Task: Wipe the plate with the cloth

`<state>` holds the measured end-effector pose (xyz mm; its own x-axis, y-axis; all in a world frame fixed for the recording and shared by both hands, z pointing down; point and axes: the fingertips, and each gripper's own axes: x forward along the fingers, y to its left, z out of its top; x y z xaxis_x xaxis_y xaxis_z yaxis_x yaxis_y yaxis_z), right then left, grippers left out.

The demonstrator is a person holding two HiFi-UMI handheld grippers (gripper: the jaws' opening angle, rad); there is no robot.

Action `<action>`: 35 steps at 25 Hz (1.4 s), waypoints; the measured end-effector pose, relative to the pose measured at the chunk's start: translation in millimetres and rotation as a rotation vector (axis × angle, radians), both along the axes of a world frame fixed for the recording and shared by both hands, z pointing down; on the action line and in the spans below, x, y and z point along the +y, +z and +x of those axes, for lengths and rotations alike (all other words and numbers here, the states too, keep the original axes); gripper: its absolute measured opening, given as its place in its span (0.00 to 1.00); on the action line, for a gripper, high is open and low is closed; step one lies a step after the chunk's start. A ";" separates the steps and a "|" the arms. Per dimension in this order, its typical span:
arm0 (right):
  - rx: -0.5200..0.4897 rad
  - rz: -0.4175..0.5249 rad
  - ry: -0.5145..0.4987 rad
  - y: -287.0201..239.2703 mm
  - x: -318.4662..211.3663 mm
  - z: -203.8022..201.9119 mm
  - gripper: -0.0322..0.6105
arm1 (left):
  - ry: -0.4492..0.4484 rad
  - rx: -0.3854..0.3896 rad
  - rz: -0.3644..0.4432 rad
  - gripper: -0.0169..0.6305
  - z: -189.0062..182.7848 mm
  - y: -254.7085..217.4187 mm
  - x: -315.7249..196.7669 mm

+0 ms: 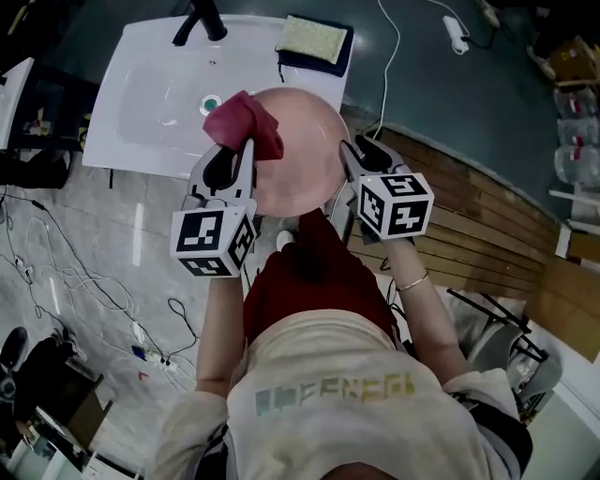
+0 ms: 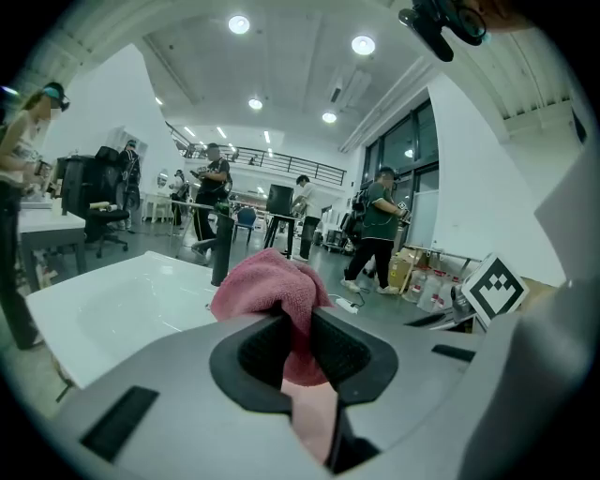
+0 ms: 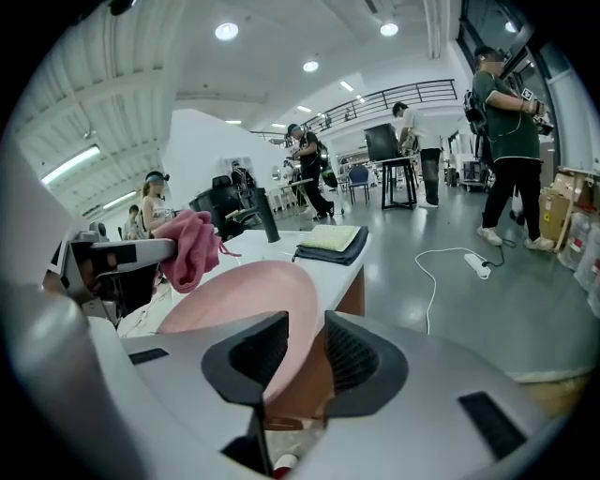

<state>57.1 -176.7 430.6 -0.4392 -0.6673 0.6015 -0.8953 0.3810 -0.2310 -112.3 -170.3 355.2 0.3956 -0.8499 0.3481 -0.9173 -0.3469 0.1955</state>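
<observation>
A pink plate (image 1: pixel 302 150) is held up in front of the white sink (image 1: pixel 159 103). My right gripper (image 1: pixel 349 161) is shut on the plate's right rim; in the right gripper view the rim (image 3: pixel 286 319) runs between the jaws. My left gripper (image 1: pixel 234 159) is shut on a bunched red cloth (image 1: pixel 246 124), which rests against the plate's upper left face. In the left gripper view the cloth (image 2: pixel 272 291) bulges above the jaws, with the plate's pink edge (image 2: pixel 314 417) below it. In the right gripper view the cloth (image 3: pixel 194 246) hangs at the plate's far left.
A black faucet (image 1: pixel 199 21) stands at the sink's back. A yellow sponge on a dark cloth (image 1: pixel 315 41) lies at the sink's right corner. A wooden platform (image 1: pixel 478 216) is to the right, cables (image 1: pixel 56 272) on the floor at left. People stand in the room beyond.
</observation>
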 end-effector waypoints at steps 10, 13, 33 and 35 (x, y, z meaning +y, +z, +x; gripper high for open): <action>0.018 -0.070 -0.013 27.6 -16.1 0.2 0.22 | 0.004 -0.004 -0.058 0.13 7.1 20.8 -19.2; 0.003 -0.082 -0.024 30.5 -17.5 -0.6 0.22 | 0.003 -0.007 -0.069 0.13 10.3 24.0 -21.0; 0.084 -0.062 0.022 33.0 -28.7 4.4 0.15 | 0.246 -0.165 -0.120 0.13 71.9 20.7 -44.7; 0.083 -0.063 0.021 33.3 -28.4 3.6 0.15 | 0.294 -0.196 -0.116 0.13 86.8 21.7 -47.3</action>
<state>60.7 -205.1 463.9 -0.3721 -0.6358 0.6762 -0.9201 0.3488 -0.1784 -25.6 -217.6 377.0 0.5333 -0.6601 0.5291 -0.8056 -0.5870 0.0797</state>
